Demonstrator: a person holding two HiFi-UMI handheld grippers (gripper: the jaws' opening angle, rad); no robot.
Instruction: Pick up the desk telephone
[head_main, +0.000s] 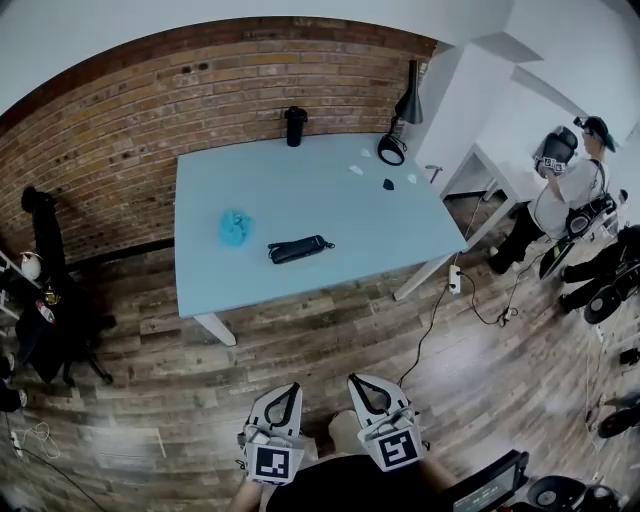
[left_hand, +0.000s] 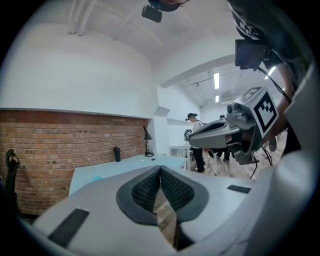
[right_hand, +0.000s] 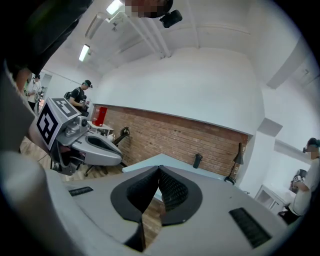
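Note:
The desk telephone is a long black handset that lies flat on the pale blue table, near its front edge. Both grippers are held low over the wooden floor, well short of the table and side by side. My left gripper has its jaws shut with nothing between them, and so does my right gripper. In the left gripper view the fingertips meet in front of the table. The right gripper view shows its fingertips together too. The telephone is hidden in both gripper views.
On the table are a crumpled blue thing, a black bottle at the back, a black desk lamp and small bits at the back right. A brick wall stands behind. A person stands far right. A cable runs across the floor.

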